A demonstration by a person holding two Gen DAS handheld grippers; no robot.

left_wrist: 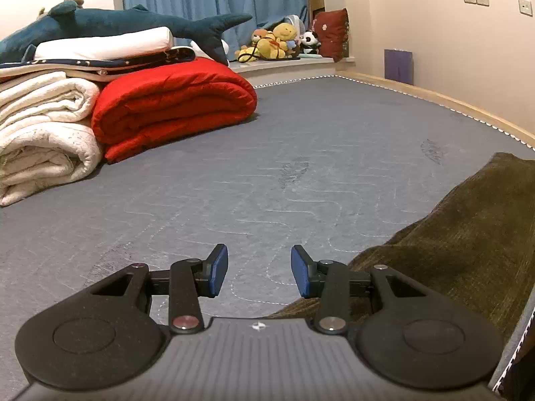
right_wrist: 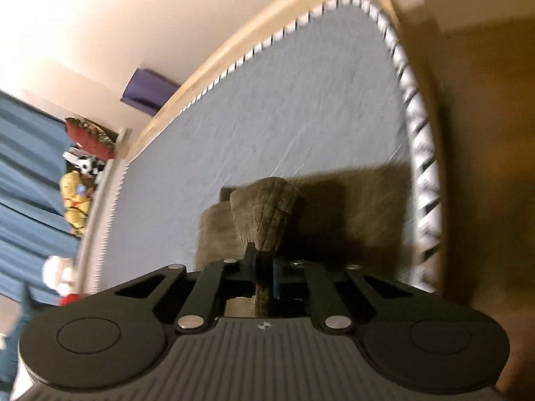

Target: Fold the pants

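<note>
Olive-brown corduroy pants (left_wrist: 468, 234) lie on the grey mattress (left_wrist: 267, 167) at the right of the left wrist view. My left gripper (left_wrist: 259, 272) is open and empty, low over the mattress, just left of the pants' edge. In the tilted, blurred right wrist view my right gripper (right_wrist: 262, 267) is shut on a bunched fold of the pants (right_wrist: 264, 207) and holds it above the rest of the pants (right_wrist: 367, 214), which lie near the mattress corner.
A red folded quilt (left_wrist: 174, 107), white quilts (left_wrist: 43, 140) and a blue plush shark (left_wrist: 117, 23) are stacked at the far left. Plush toys (left_wrist: 277, 41) and a red cushion (left_wrist: 331, 33) sit on the window ledge. The mattress's piped edge (right_wrist: 418, 133) runs close to the pants.
</note>
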